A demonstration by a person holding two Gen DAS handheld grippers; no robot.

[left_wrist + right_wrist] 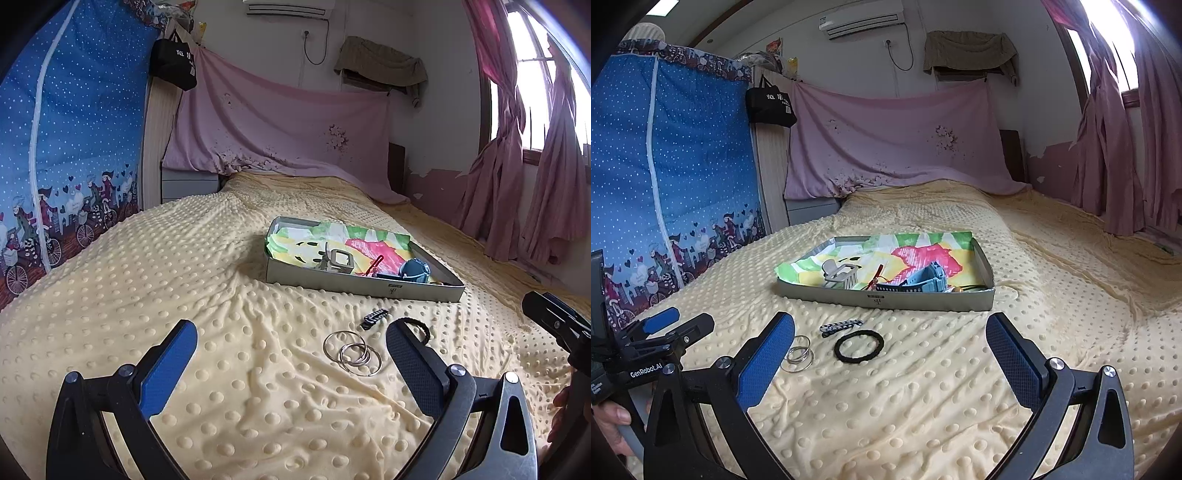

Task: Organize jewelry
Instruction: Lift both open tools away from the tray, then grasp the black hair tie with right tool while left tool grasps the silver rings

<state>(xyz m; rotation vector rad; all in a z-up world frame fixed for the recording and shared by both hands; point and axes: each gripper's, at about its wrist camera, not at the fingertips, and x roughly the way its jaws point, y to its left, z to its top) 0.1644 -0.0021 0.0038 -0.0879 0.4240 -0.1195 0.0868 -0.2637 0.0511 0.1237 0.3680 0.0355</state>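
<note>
A grey tray (364,286) (886,297) lined with bright paper rests on the yellow bed. It holds a grey clip (341,260) (840,275), a blue watch (415,271) (925,280) and a red piece (373,264). On the blanket in front of it lie silver rings (352,352) (799,356), a dark hair clip (375,317) (840,326) and a black hair band (858,346) (419,328). My left gripper (291,354) is open just short of the rings. My right gripper (890,358) is open around the black band's near side.
The dotted yellow blanket (184,295) covers the whole bed. A blue fabric wardrobe (66,147) stands at the left, and pink curtains (524,166) hang at the right. A pink cloth (894,144) covers the headboard. A hand (613,424) holds the left gripper's handle.
</note>
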